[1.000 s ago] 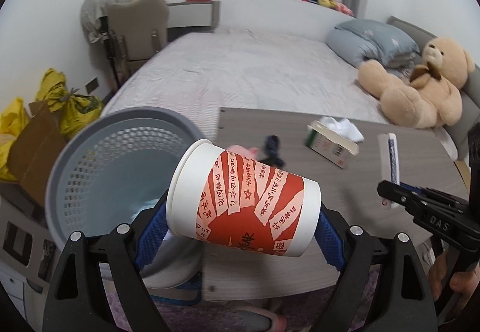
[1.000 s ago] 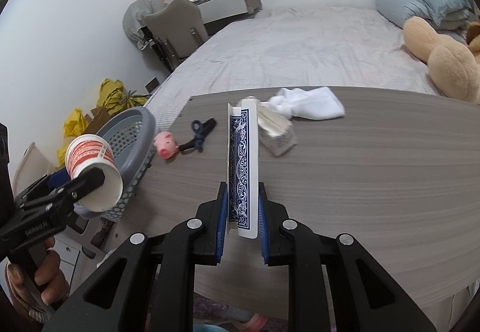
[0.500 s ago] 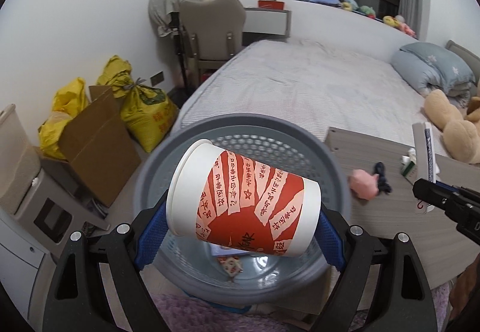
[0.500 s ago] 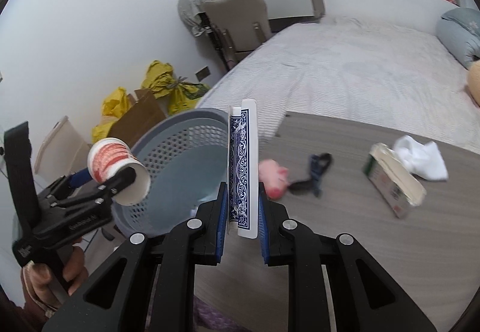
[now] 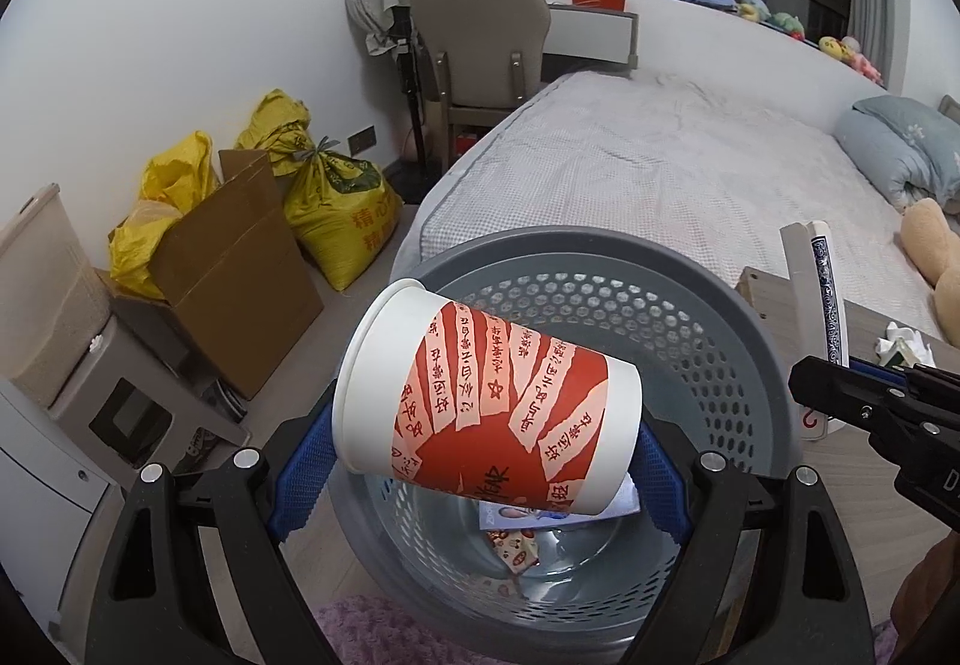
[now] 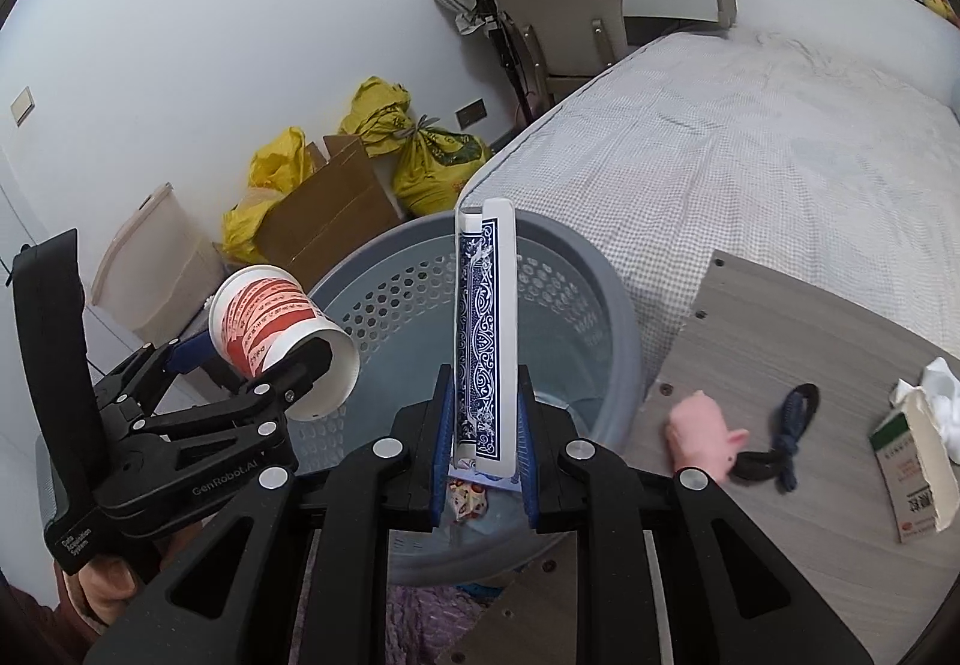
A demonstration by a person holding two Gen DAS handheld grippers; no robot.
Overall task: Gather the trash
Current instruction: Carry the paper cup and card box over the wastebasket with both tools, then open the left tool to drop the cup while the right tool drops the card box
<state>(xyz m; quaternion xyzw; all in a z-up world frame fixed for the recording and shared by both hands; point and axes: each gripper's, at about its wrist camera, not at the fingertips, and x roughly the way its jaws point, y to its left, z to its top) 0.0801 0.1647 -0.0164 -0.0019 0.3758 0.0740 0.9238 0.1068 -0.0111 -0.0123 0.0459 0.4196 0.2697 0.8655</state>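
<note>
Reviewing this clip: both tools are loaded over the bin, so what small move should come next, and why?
Probably open the left tool: its paper cup hangs on its side over the grey basket, which already holds wrappers. The right tool could then drop its card box.

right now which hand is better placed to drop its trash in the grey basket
Left, by a little. The left gripper holds the paper cup over the grey basket opening. The right gripper with the card box looks nearer the basket's rim, close to the table.
</note>
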